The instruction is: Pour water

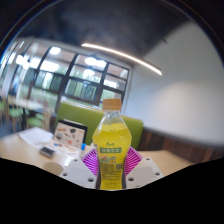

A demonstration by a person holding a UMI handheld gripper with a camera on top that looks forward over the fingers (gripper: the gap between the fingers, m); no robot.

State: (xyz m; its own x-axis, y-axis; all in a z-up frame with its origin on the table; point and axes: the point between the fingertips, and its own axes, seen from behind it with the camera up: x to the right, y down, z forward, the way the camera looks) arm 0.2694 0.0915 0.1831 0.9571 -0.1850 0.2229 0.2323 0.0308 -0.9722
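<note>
A clear plastic bottle (111, 143) with yellow drink, an orange cap and a green-and-white label stands upright between my fingers, lifted above the table. My gripper (111, 166) is shut on the bottle: the pink ribbed pads (92, 162) press on its lower half from both sides. The bottle's base is hidden below the fingers.
A light wooden table (25, 150) lies behind and to the left, with papers, a dark small object (47, 152) and a white box (70, 131) on it. A green sofa (80, 115) runs behind the bottle, with large windows (85, 78) beyond it.
</note>
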